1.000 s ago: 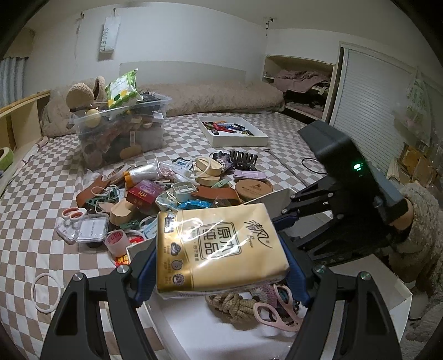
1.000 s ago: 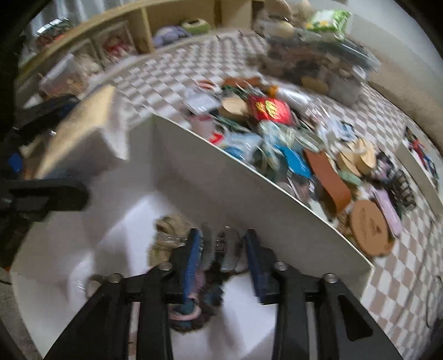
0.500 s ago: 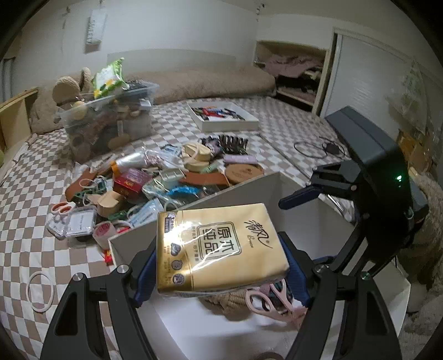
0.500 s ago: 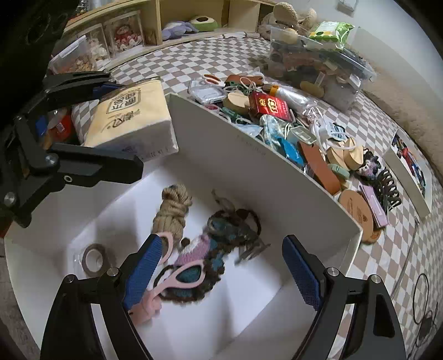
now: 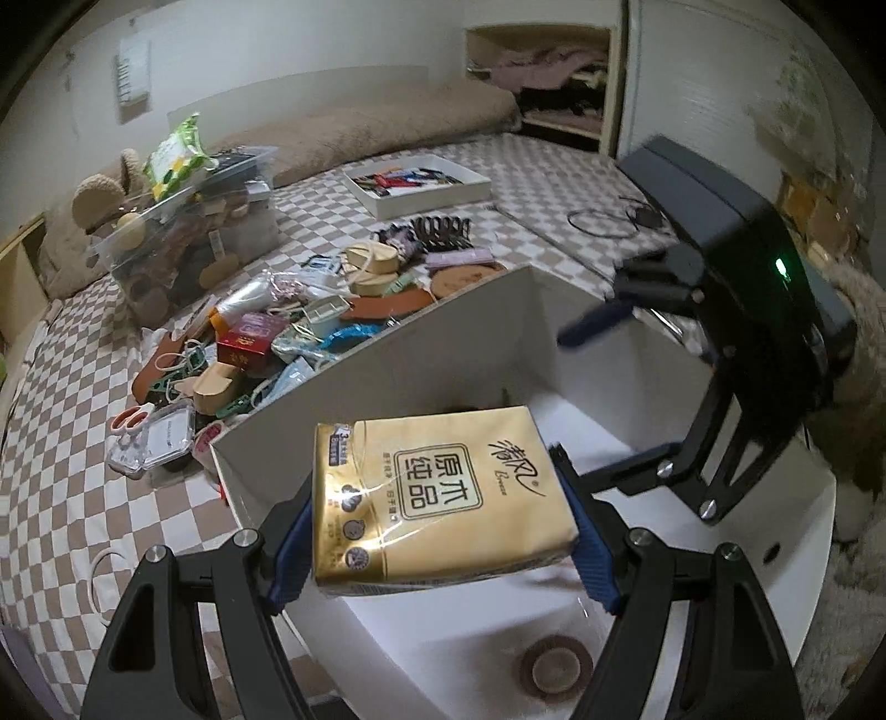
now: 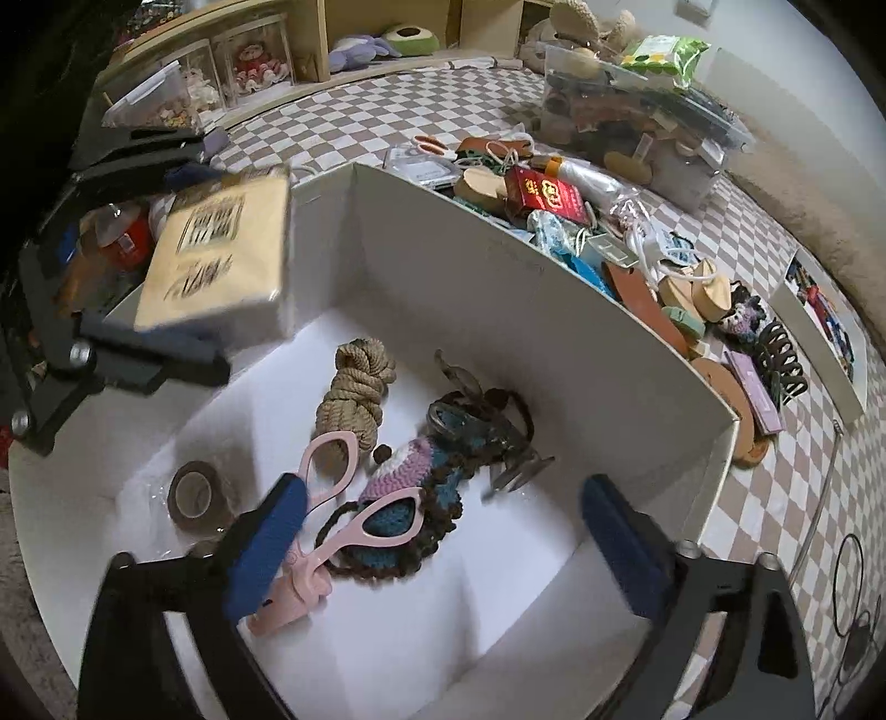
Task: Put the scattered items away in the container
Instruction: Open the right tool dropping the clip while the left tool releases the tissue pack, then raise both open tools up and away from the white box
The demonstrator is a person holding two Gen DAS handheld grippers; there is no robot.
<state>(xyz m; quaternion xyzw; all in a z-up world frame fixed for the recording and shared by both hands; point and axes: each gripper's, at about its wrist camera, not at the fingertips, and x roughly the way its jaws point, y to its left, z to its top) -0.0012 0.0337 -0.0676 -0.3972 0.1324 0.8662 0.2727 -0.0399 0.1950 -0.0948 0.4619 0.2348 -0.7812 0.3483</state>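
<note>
My left gripper point(image 5: 437, 531) is shut on a golden tissue pack point(image 5: 443, 476) and holds it over the near corner of the white box point(image 5: 415, 376). In the right wrist view the same pack point(image 6: 216, 249) hangs above the box's left wall. Over the box's inside, my right gripper point(image 6: 443, 534) is opening its jaws, with nothing between the pads. On the box floor point(image 6: 498, 598) below lie pink scissors point(image 6: 343, 515), a crochet piece point(image 6: 410, 482), a rope coil point(image 6: 354, 393), a tape roll point(image 6: 194, 493) and a dark hair claw point(image 6: 498, 437). The scattered pile point(image 5: 288, 332) lies just beyond the far wall.
A full clear plastic bin point(image 5: 188, 243) stands behind the pile on the checked bed cover. Farther back sits a flat white tray point(image 5: 421, 185) of small items. A white ring point(image 5: 105, 559) lies at the near left, cables point(image 5: 603, 221) at the right. Wooden shelves point(image 6: 277, 50) line one side.
My right gripper has opened wide over the box, with the hair claw and crochet piece now lying free. The left gripper has carried the tissue pack lower over the box and rolled.
</note>
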